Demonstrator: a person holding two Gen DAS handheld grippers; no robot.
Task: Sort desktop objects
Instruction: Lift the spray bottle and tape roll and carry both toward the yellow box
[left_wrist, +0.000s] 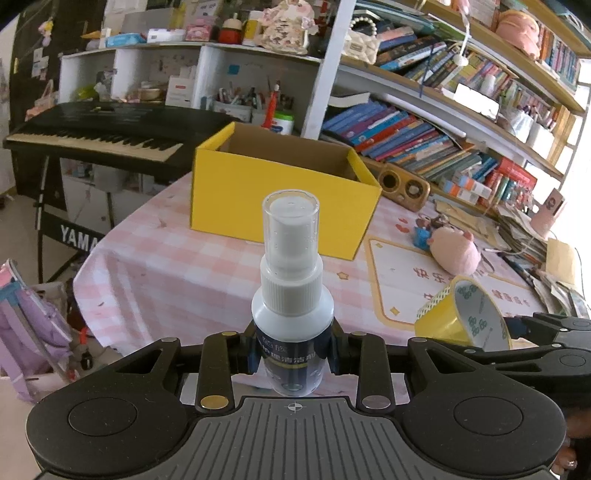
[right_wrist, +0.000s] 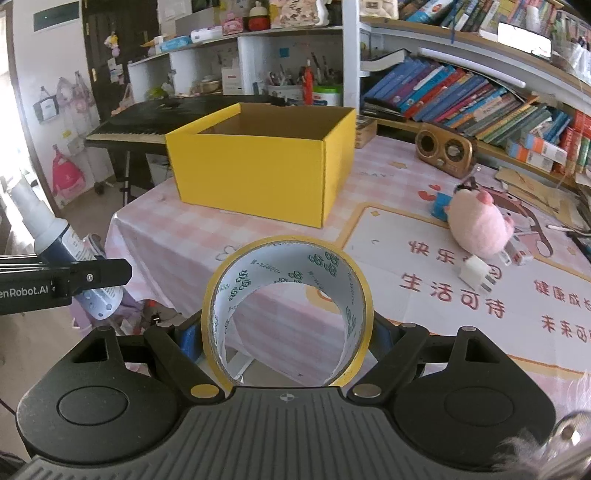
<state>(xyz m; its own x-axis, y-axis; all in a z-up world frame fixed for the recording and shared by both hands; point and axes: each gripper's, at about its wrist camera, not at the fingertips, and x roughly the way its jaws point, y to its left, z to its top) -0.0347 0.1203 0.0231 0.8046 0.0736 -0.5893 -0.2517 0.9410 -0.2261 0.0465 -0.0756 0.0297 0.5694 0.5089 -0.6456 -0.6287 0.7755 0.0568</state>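
Note:
My left gripper is shut on a small white spray bottle with a clear cap and a dark label, held upright above the table's near edge. The same spray bottle shows at the left of the right wrist view, with the left gripper across it. My right gripper is shut on a roll of yellow tape, gripped across its width, hole facing me. That tape roll appears at the right of the left wrist view. An open yellow cardboard box stands ahead on the table.
On the pink checked tablecloth lie a pink plush pig, a white plug adapter and a wooden speaker. Bookshelves line the right. A black keyboard piano stands past the table's left edge.

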